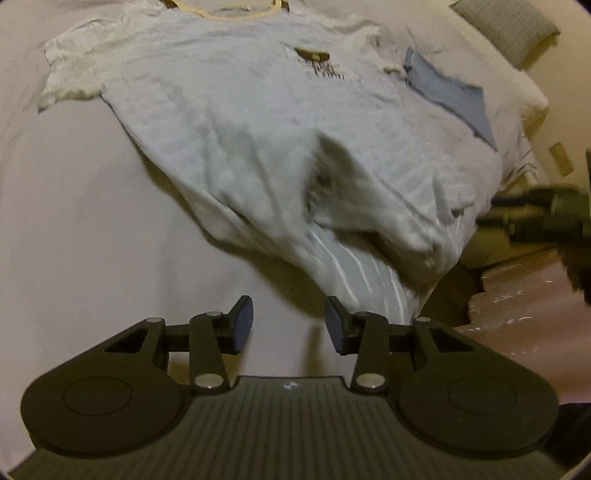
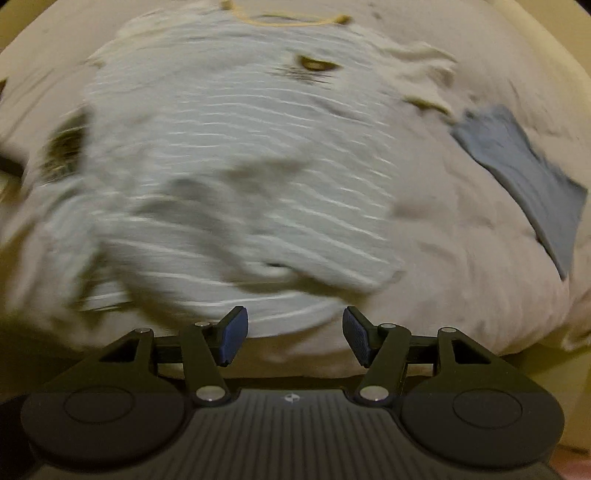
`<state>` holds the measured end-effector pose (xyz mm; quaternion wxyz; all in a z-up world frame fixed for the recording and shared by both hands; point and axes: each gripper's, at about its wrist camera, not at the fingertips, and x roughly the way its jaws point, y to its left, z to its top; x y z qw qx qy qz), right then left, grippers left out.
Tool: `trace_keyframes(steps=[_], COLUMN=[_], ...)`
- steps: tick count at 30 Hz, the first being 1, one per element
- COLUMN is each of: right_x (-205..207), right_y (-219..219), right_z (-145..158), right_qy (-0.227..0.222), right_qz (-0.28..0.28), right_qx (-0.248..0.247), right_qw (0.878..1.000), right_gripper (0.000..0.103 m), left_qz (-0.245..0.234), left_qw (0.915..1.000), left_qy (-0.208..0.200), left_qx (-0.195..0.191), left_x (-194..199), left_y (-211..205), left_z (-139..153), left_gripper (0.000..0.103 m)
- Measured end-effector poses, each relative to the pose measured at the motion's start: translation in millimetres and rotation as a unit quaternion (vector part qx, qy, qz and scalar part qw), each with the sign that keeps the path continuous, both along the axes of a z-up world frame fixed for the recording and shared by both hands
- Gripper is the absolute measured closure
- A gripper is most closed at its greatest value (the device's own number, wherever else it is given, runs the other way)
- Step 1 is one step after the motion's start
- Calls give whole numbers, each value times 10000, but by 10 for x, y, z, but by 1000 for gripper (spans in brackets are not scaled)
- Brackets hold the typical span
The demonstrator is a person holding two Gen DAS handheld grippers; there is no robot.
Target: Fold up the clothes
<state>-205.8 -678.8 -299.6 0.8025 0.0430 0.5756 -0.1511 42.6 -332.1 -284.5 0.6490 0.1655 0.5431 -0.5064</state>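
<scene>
Striped T-shirt [image 1: 236, 122], pale grey-blue with thin white lines across it, lies spread front-up on a bed covered by a light sheet [image 1: 74, 229], its yellowish neckline at the far end and its hem toward the cameras. A small dark chest print [image 1: 314, 55] sits below the collar, toward the right in both views. The lower part of the shirt is rumpled: in the left wrist view the hem is bunched into raised folds and hangs over the near right corner of the bed, and in the right wrist view the same area is smeared by motion blur, so the exact lie of the folds cannot be told. The short sleeve on the left lies flat on the sheet. Beside the shirt, to its right and just beyond its sleeve, a folded blue cloth [image 1: 454, 99] rests flat on the bed. The left gripper [image 1: 289, 325] hangs near the hem with its blue-padded jaws parted and nothing between them, the sheet showing in the gap. The right gripper [image 2: 295, 336] likewise stands with jaws spread wide and empty, just short of the blurred hem. A grey pillow [image 1: 506, 26] lies at the far right corner.
</scene>
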Motion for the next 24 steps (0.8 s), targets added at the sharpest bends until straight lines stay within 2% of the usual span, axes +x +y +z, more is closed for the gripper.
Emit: trace_keyframes(steps=[3,5,7,9,11,12,14,18,21,24], right_x=[-77,-59,-32,-28,-71,-79,-64,-17,26,111], right_y=[-364,-522,-556,-558,-520,-535,-655,-935,-1052,-1128], right_z=[-73,-161,-279,-381,-429,-435,-397,-315,-381,-454], right_qy=[-254,-353,-280,-223,-276,-310,-403,-579,-498,-417], right_qz=[67,500,1211,1999,2864,3111,3181,2779,2765,2694], right_qx=[-15,-1,-46,-169,-506,-565,-437,14,215,625], right_qw=[9997,9981,9922,9794,9564,9482,9462,9589,9595,9601], right_gripper=[45,50,53,56,56,56,56,56,58,64], left_qz=[358,417,383,272,175,132,113,232,336,420], left_qw=[9993,9991,9990,9988,9985,9983,9978,9970,9963,9958], left_qy=[60,-50,-189,-320,-411,-445,-485,-572,-578,-569], left_qx=[45,89,146,234,310,351,426,463,532,589], left_x=[-181,-254,-307,-325,-320,-320,-297,-282,-280,-307], left_y=[-33,-50,-129,-148,-147,-147,-137,-124,-76,-35], left_z=[-4,35,67,87,86,78,76,97,85,72], left_gripper=[66,66,66,66,66,66,66,62,61,61])
